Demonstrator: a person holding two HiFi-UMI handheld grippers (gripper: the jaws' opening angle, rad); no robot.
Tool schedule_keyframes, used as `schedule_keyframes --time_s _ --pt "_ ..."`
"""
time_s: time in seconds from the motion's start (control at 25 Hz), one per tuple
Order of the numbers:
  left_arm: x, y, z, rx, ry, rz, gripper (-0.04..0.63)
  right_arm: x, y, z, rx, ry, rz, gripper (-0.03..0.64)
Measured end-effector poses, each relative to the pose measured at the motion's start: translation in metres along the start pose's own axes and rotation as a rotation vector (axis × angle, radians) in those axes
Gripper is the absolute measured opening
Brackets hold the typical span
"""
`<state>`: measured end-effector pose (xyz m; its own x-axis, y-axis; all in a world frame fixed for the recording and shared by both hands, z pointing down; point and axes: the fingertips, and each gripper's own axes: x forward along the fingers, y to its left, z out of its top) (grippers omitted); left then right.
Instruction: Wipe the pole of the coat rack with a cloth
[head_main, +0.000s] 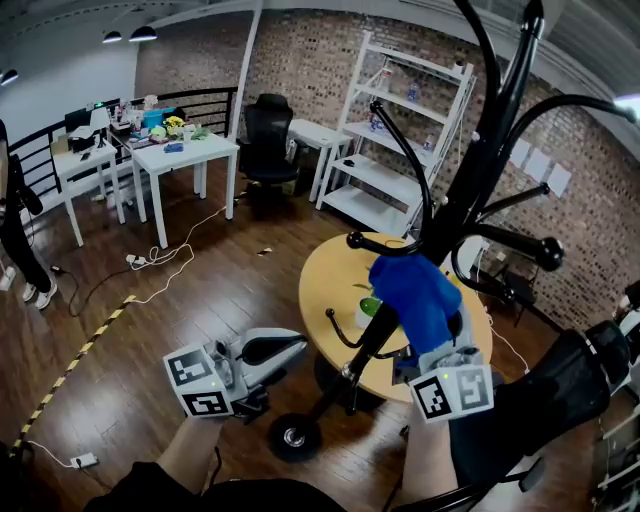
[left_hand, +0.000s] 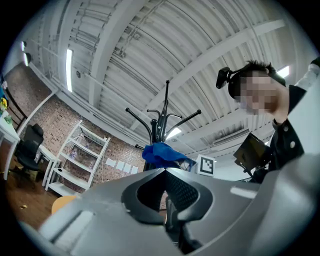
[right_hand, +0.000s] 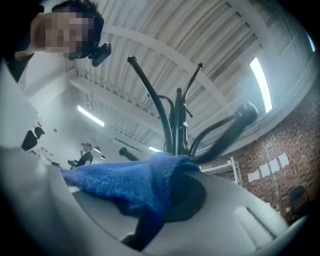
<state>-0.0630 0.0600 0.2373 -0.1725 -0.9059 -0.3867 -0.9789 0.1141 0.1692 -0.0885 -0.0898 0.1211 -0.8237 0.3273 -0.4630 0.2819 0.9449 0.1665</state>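
Here, bunched blue cloth (head_main: 415, 290) against black pole (head_main: 372, 340).

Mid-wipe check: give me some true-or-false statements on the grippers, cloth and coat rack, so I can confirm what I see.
1. The right gripper is shut on the blue cloth. True.
2. The left gripper grips the pole. False: its jaws are together on nothing, and it is off to the pole's left.
3. The cloth lies on the round table. False: it is held up against the pole.
4. The coat rack is white. False: it is black.
5. The rack's base stands on the wooden floor. True.
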Motion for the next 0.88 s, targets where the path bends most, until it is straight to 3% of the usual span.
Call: schedule_keyframes --time_s 0.24,0.56,0.72,0.88 --pt "-0.009 0.002 0.010 0.019 -0.022 -0.005 0.005 0.020 0.008 0.082 -0.067 -0.144 0.000 0.026" --pt "-0.005 -0.003 0.020 0.036 -0.025 -0.023 0.005 -0.027 0.067 0.189 -0.182 -0.385 0.106 0.026" --pt "-0.004 -0.007 0.020 0.035 -0.024 -0.032 0.005 -0.028 0.064 0.186 -0.219 -0.377 0.094 0.026" --pt "-0.004 -0.009 0.014 0.019 -0.008 -0.030 0.005 -0.009 0.031 0.141 -0.232 -0.247 0.004 0.026"
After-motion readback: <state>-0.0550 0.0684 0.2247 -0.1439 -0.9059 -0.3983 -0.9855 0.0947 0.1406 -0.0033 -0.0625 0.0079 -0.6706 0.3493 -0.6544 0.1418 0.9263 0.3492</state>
